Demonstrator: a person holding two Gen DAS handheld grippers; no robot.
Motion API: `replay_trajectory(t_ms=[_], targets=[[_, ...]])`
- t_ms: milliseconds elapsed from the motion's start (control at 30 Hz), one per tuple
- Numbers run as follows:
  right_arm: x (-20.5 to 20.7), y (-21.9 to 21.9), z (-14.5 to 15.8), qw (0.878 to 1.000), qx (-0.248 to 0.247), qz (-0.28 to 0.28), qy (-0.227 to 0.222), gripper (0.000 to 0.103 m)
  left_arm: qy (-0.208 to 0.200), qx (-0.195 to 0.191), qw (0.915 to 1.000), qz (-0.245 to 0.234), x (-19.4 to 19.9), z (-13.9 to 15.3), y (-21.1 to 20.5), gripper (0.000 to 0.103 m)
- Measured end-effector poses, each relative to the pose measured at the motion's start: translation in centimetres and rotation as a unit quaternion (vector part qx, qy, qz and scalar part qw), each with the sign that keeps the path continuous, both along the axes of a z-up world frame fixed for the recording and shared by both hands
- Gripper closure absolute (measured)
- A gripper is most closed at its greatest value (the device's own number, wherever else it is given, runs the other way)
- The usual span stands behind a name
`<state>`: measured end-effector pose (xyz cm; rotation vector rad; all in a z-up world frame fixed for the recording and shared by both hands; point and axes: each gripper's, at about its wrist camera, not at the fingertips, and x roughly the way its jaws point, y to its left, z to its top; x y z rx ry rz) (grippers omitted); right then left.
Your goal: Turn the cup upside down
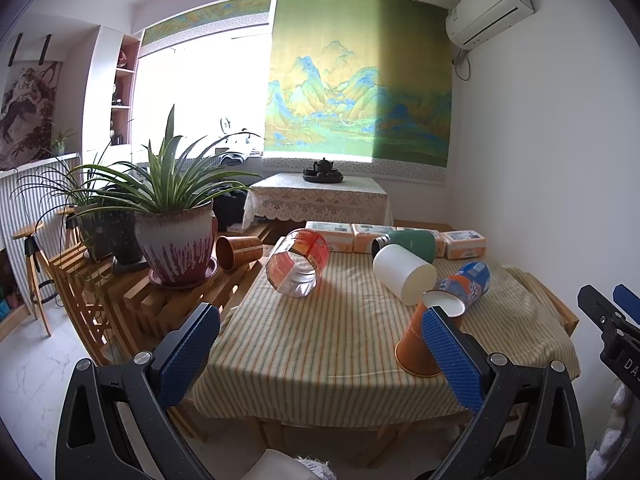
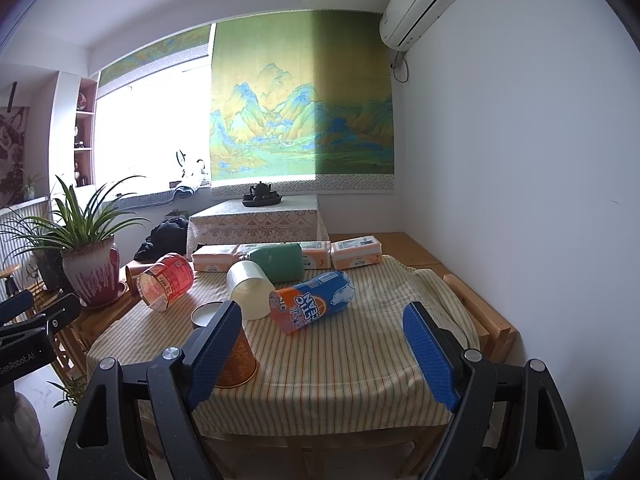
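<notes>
An orange paper cup (image 1: pixel 416 344) stands upside down near the front edge of the striped table (image 1: pixel 312 340), its white base facing up. In the right wrist view the cup (image 2: pixel 236 356) is partly hidden behind a finger. My left gripper (image 1: pixel 320 356) is open and empty, held in front of the table, its right finger overlapping the cup in view. My right gripper (image 2: pixel 324 356) is open and empty, before the table's front edge. The right gripper also shows at the edge of the left wrist view (image 1: pixel 612 320).
Lying on the table: a white paper cup (image 1: pixel 404 274), a green cup (image 1: pixel 408 244), an orange-blue cup (image 1: pixel 468 284) and a clear jar (image 1: pixel 298 266). Tissue packs (image 1: pixel 464 244) line the back. A potted plant (image 1: pixel 176 240) and brown cup (image 1: pixel 238 252) sit on the left bench.
</notes>
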<state>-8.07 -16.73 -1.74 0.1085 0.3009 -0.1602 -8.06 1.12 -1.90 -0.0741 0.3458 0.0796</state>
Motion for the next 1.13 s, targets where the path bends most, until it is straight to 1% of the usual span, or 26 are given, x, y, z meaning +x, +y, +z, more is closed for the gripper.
replay_trajectory(t_ms=[1133], targets=[[0.99,-0.14,-0.46,1.0,0.003,-0.004,0.006,0.023,-0.001,0.007,0.9999,-0.009,0.71,0.05,-0.54,0.001]])
